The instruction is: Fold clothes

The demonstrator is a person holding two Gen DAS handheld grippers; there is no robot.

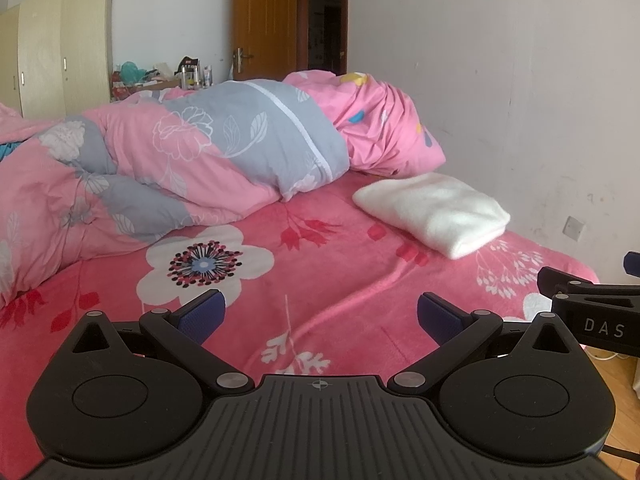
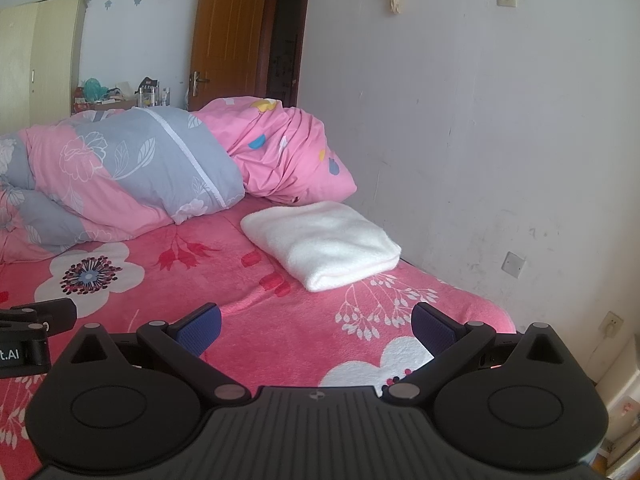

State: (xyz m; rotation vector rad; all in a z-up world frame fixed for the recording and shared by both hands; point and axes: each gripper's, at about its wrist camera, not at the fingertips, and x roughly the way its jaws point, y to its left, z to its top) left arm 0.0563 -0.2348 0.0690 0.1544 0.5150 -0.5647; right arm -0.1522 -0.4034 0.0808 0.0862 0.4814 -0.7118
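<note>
A folded white fleece garment [image 1: 434, 213] lies on the pink floral bed cover [image 1: 320, 264], near the wall; it also shows in the right wrist view [image 2: 324, 244]. My left gripper [image 1: 320, 314] is open and empty, held above the bed well short of the garment. My right gripper [image 2: 316, 324] is open and empty, also short of the garment. The right gripper's black body [image 1: 592, 312] shows at the right edge of the left wrist view. The left gripper's body [image 2: 36, 320] shows at the left edge of the right wrist view.
A rolled pink and grey quilt [image 1: 180, 152] and a pink pillow [image 1: 384, 132] lie across the far side of the bed. A white wall [image 2: 480, 140] runs along the right. A wardrobe [image 1: 56, 52], a cluttered desk [image 1: 160, 76] and an open wooden door [image 1: 264, 20] stand behind.
</note>
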